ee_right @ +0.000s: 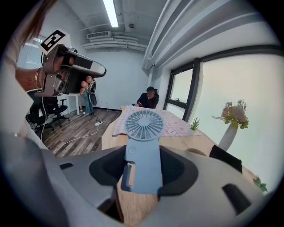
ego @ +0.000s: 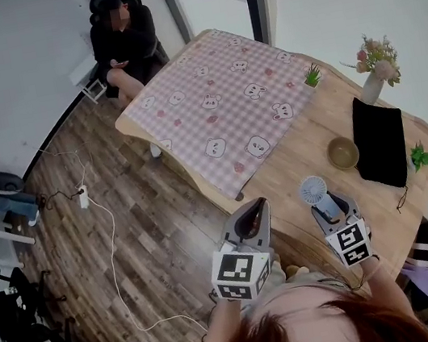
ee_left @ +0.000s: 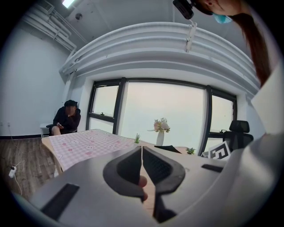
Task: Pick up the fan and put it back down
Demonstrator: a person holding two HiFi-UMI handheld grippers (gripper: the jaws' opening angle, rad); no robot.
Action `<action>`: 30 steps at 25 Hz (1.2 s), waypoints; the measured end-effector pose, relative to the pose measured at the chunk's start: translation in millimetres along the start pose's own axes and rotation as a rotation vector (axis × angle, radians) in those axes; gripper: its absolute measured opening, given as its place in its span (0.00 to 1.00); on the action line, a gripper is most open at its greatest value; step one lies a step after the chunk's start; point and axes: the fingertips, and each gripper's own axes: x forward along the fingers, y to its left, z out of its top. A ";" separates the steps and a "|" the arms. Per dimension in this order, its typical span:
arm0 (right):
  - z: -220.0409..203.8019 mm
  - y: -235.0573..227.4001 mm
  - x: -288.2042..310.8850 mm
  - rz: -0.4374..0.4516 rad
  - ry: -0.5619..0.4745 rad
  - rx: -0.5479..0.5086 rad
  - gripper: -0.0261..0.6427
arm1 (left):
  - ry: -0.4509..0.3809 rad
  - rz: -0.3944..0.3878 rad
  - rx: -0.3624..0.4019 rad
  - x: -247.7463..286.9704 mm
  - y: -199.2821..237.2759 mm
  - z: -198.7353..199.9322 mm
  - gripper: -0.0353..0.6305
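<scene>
Right tongs (ee_right: 143, 170) clamp the fan (ee_right: 142, 133) by its handle — long axis along the jaws, head pointing away from me; left tongs (ee_left: 142, 162) pressed together, empty.

Wood-plank floor (ego: 128, 238), white walls (ego: 8, 71). Wooden table (ego: 301, 155) with pink checkered cloth (ego: 219, 104) toward 12 o'clock; big windows (ee_left: 162, 111) behind.

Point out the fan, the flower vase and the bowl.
fan (ee_right: 142, 155), right gripper view, on its blue handle.
flower vase (ego: 372, 89), head view, on its white body.
bowl (ego: 343, 153), head view, on its hollow.
</scene>
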 end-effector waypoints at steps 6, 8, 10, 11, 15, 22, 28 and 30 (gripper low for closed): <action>-17.5 0.8 8.2 0.021 0.041 -0.011 0.36 | 0.001 0.007 -0.001 2.2 2.4 0.5 0.07; -24.4 0.5 10.5 0.024 0.056 -0.017 0.36 | -0.001 0.009 -0.001 2.5 2.5 0.9 0.07; -31.1 0.8 12.2 0.027 0.070 -0.018 0.36 | -0.002 0.012 0.000 2.1 2.5 1.3 0.07; -34.3 1.2 13.0 0.028 0.077 -0.016 0.36 | -0.002 0.013 0.000 1.8 2.7 1.4 0.07; -46.5 3.6 16.0 0.032 0.102 -0.006 0.36 | -0.002 0.016 0.001 1.4 3.4 2.2 0.07; -64.2 10.0 22.2 0.050 0.135 0.005 0.36 | 0.002 0.024 0.006 0.7 2.5 2.1 0.07; -82.4 11.6 29.4 0.058 0.159 0.011 0.36 | 0.002 0.034 0.009 -1.5 1.6 1.3 0.07; -86.0 13.2 31.2 0.063 0.169 0.015 0.36 | 0.003 0.038 0.011 -2.4 1.5 0.7 0.07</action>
